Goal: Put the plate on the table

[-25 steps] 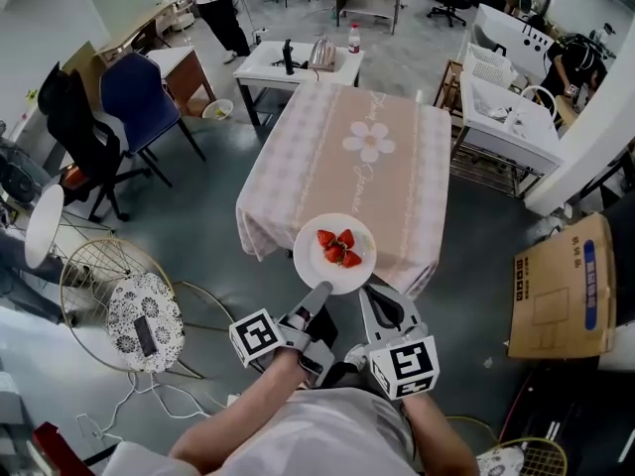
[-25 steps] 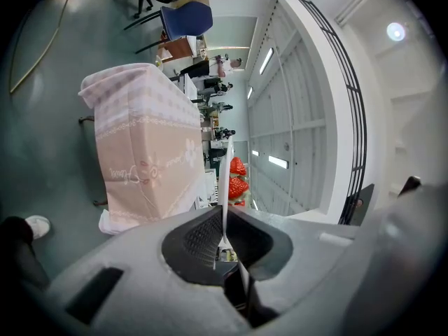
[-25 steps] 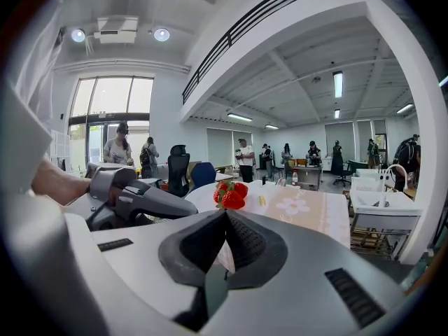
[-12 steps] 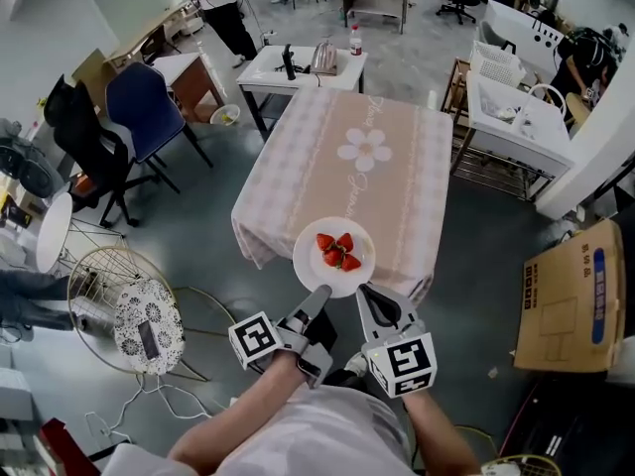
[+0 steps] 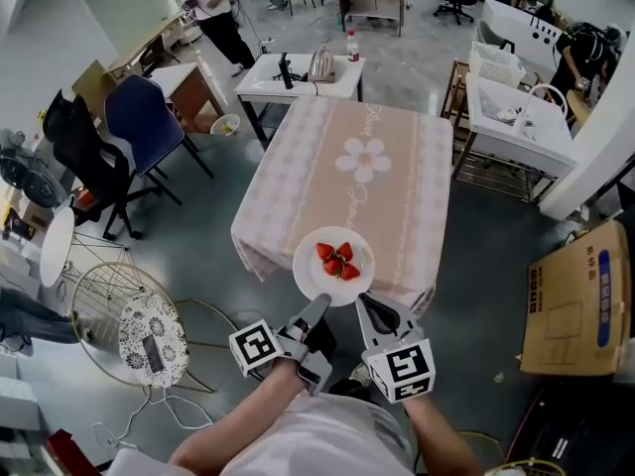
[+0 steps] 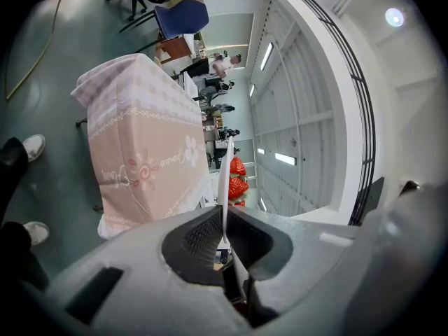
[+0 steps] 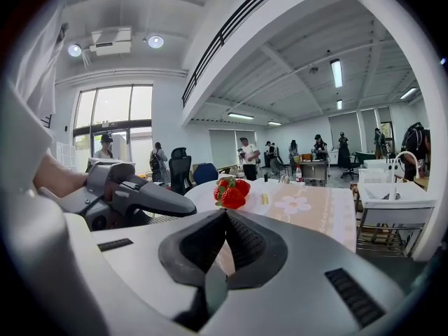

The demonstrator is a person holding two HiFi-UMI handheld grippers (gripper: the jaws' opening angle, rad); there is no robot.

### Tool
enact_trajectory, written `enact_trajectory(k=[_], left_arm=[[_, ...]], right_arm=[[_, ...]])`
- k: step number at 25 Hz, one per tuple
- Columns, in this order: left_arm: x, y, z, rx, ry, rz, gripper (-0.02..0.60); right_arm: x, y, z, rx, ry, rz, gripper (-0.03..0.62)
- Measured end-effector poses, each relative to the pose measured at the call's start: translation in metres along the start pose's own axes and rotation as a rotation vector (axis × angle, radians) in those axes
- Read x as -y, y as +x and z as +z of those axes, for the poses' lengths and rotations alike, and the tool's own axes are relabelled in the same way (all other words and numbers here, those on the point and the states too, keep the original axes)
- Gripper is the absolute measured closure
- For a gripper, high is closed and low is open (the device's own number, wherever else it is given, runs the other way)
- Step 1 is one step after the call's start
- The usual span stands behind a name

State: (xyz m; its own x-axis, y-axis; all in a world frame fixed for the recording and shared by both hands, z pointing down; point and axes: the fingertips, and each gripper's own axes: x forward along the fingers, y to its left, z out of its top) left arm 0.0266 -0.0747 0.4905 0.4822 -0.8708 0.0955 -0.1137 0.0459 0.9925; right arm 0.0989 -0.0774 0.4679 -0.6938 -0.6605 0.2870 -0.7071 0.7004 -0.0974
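A white plate (image 5: 334, 268) carrying three strawberries (image 5: 337, 259) hangs in the air over the near edge of the table (image 5: 382, 181), which wears a pink cloth with a daisy print. My left gripper (image 5: 319, 305) is shut on the plate's near-left rim and my right gripper (image 5: 365, 301) is shut on its near-right rim. In the left gripper view the plate (image 6: 225, 180) shows edge-on, running into the left gripper (image 6: 224, 240). In the right gripper view the plate (image 7: 207, 196) and strawberries (image 7: 230, 192) lie just past the right gripper (image 7: 222, 219).
A blue chair (image 5: 145, 117) and black chair stand left of the table. A small white table (image 5: 298, 70) with a kettle sits beyond it, a white cart (image 5: 513, 117) to the right. A cardboard box (image 5: 575, 305) and a round wire stand (image 5: 151, 327) are on the floor.
Both grippers keep the same hold on the plate. Plate and grippers sit slightly lower in the head view, and the room has shifted a little around them.
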Motion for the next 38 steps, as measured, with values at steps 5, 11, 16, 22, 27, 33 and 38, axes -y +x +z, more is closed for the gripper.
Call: enact_trajectory(k=[5, 11, 16, 22, 27, 33, 38], left_arm=[[-0.002, 0.014, 0.021, -0.035, -0.006, -0.009, 0.563], [-0.005, 0.032, 0.059, -0.096, -0.016, -0.016, 0.563], [-0.008, 0.051, 0.088, -0.155, -0.014, -0.024, 0.563], [-0.010, 0.066, 0.126, -0.200, -0.016, -0.031, 0.563], [-0.014, 0.077, 0.155, -0.244, -0.023, -0.038, 0.563], [-0.016, 0.091, 0.179, -0.320, -0.036, -0.048, 0.563], [-0.021, 0.099, 0.195, -0.386, -0.041, -0.050, 0.563]], right_arm=[[0.004, 0.024, 0.007, 0.003, -0.020, -0.024, 0.591], [0.004, 0.059, 0.017, -0.023, -0.019, -0.065, 0.589], [0.011, 0.086, 0.029, -0.027, -0.036, -0.123, 0.589], [0.010, 0.123, 0.039, -0.079, -0.042, -0.137, 0.590], [0.014, 0.148, 0.049, -0.091, -0.051, -0.182, 0.589], [0.021, 0.169, 0.060, -0.099, -0.032, -0.271, 0.589], [0.019, 0.187, 0.064, -0.106, -0.026, -0.331, 0.589]])
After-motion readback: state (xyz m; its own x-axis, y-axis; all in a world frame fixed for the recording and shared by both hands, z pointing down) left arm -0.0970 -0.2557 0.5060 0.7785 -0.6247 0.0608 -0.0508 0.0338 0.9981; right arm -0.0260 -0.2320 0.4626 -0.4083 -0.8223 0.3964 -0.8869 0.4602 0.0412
